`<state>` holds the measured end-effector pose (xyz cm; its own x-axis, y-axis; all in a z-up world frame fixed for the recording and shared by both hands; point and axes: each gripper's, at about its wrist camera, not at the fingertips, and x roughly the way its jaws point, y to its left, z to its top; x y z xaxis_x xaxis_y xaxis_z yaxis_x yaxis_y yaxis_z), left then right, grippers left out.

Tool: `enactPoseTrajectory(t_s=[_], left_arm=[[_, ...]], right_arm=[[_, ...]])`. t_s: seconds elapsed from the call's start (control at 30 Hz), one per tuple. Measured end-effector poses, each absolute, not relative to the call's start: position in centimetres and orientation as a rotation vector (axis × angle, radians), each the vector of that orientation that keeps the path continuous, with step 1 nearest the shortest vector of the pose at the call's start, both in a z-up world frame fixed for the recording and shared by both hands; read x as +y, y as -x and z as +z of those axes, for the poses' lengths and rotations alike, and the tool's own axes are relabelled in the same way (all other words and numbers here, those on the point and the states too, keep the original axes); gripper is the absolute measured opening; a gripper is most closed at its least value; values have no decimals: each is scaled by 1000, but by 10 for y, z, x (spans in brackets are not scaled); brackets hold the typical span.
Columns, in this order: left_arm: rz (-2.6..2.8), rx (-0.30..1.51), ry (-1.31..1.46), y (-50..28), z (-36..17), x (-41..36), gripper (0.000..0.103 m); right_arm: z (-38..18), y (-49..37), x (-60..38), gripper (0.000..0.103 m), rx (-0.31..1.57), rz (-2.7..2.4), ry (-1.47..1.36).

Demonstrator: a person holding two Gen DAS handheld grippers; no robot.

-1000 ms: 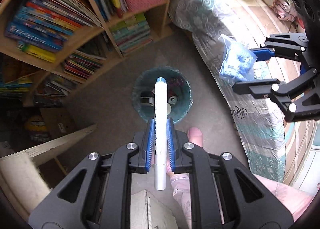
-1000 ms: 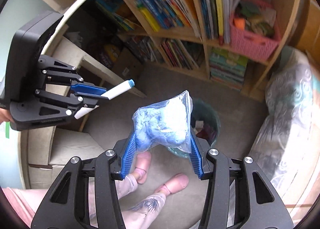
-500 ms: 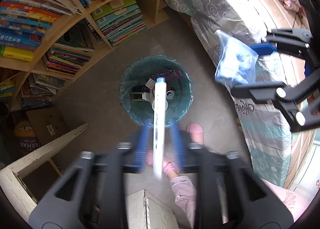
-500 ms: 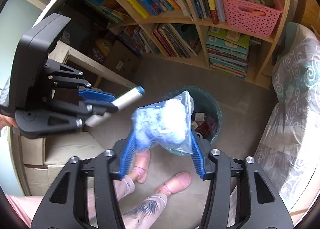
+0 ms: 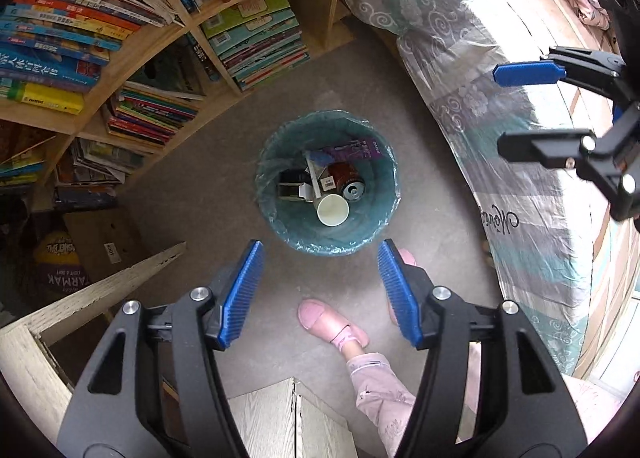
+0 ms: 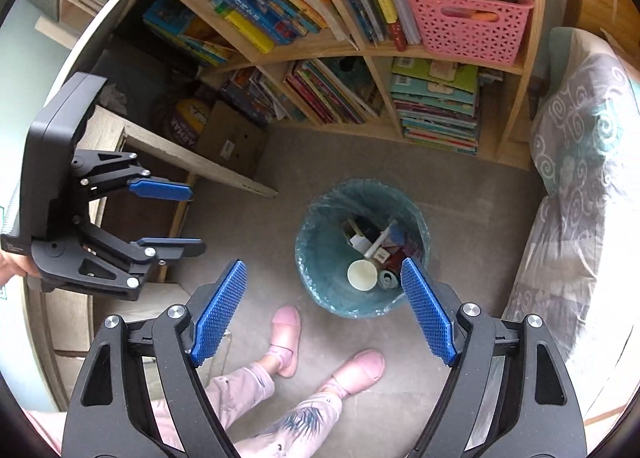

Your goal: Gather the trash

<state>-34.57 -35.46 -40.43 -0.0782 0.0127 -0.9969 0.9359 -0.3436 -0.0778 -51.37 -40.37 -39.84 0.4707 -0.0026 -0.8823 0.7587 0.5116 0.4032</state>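
A teal-lined trash bin (image 5: 280, 226) stands on the grey floor, straight below my left gripper (image 5: 320, 248). The left jaws are opening and nothing is between them. My right gripper (image 6: 322, 264) hangs over the bin (image 6: 316, 242) too, its jaws opening and empty. Inside the bin lie a white marker (image 6: 379, 242), a paper cup (image 5: 333, 210), a drink can (image 5: 352, 188) and paper scraps. A blue scrap (image 6: 398, 234) next to the marker may be the plastic bag. Each gripper shows in the other's view: right gripper (image 5: 498, 110), left gripper (image 6: 196, 218).
A curved wooden bookshelf (image 6: 360, 50) full of books, with a pink basket (image 6: 468, 14), stands behind the bin. A bed with a patterned cover (image 5: 500, 98) runs along the right. A person's feet in pink slippers (image 6: 286, 338) stand near the bin, beside a pale wooden board (image 5: 100, 294).
Both grippers opened. The marker left the left jaws and the blue bag left the right jaws. Both grippers came down closer to the bin.
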Motion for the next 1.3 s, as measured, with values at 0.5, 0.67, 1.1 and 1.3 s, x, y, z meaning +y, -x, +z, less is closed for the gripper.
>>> enactPoseTrajectory(t_s=[0.5,0.67,1.1,1.3], left_arm=[[-1463,1034,-1176,319,-303,-337,94],[-1435,1027,-1087,297,-258,-323,96],[-1203,1008,-798,218,-167,-259,96],[-1045,1065,-607,183,-145,-219,96]], right_arm=[[-326,502,-389,83,967,-529,-870],[-278,475,-390,86,981,-492,-755],[-168,387,-392,91,943,-359,-509],[-142,343,-373,91,964,-256,-389]])
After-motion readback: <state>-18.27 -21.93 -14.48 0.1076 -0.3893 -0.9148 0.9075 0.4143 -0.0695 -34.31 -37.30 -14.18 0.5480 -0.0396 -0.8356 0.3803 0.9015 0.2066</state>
